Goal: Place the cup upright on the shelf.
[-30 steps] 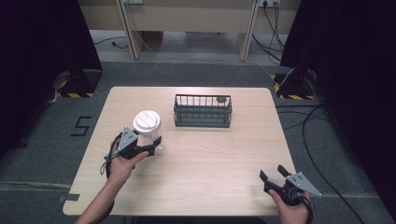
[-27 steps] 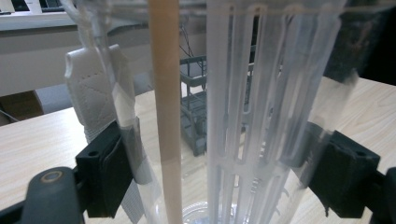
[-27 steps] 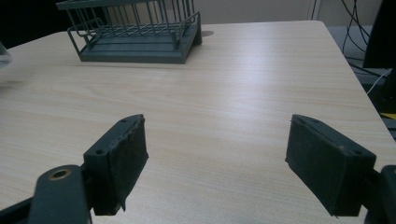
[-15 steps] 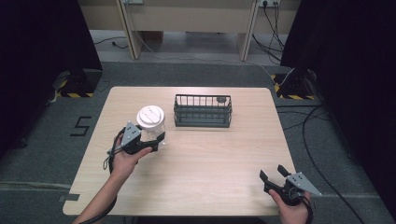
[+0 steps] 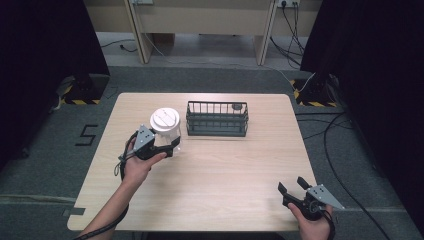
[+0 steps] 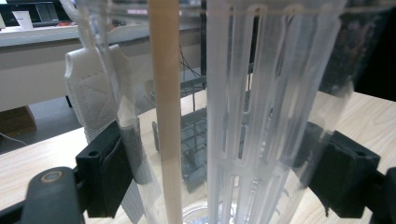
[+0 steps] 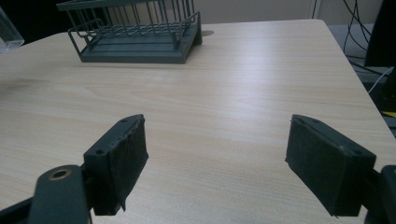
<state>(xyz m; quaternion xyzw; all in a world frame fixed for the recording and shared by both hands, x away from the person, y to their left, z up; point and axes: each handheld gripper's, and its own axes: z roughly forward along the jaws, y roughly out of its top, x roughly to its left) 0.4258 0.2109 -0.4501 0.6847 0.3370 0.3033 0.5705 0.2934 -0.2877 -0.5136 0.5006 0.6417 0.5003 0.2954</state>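
Clear white-lidded jar (image 5: 165, 126), upright, beside basket (image 5: 217, 119)

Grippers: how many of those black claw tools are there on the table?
2. The left gripper is at the table's left, its jaws shut on a clear cup beside the basket. The right gripper is at the near right corner, jaws open.

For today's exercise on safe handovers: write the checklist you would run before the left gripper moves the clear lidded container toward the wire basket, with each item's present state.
1. Left gripper clamped on clear container: ok.
2. White lid seated: ok.
3. Container clear of table: cannot tell.
4. Wire basket upright: ok.
5. Right gripper open, away from the path: ok.
6. Basket free of contents: cannot tell.
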